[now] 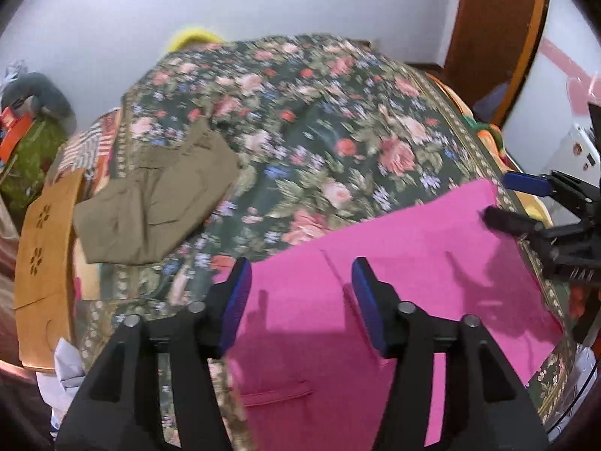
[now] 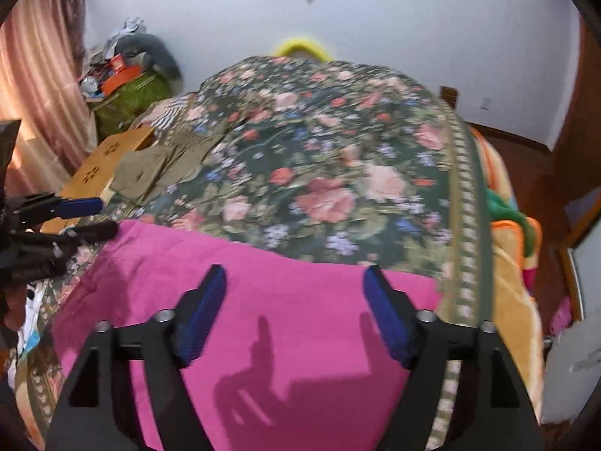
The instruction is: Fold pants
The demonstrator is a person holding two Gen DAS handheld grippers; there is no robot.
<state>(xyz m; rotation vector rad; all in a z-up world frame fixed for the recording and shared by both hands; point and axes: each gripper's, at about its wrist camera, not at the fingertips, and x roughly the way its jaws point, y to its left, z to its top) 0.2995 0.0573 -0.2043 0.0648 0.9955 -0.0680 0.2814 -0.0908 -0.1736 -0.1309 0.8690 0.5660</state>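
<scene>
Pink pants (image 1: pixel 375 293) lie flat on the near part of a floral bedspread (image 1: pixel 319 120); they also show in the right wrist view (image 2: pixel 263 300). My left gripper (image 1: pixel 302 270) is open and empty, hovering over the pants' left part. My right gripper (image 2: pixel 295 276) is open and empty above the pants' right part. The right gripper (image 1: pixel 499 197) shows at the pants' far right corner in the left wrist view, and the left gripper (image 2: pixel 101 216) shows at their left corner in the right wrist view.
Folded olive pants (image 1: pixel 157 203) lie on the bed's left side, also in the right wrist view (image 2: pixel 157 169). A wooden board (image 1: pixel 43 263) stands at the bed's left edge. An orange blanket (image 2: pixel 514 289) hangs on the right edge. Clutter (image 2: pixel 124 75) sits by the far wall.
</scene>
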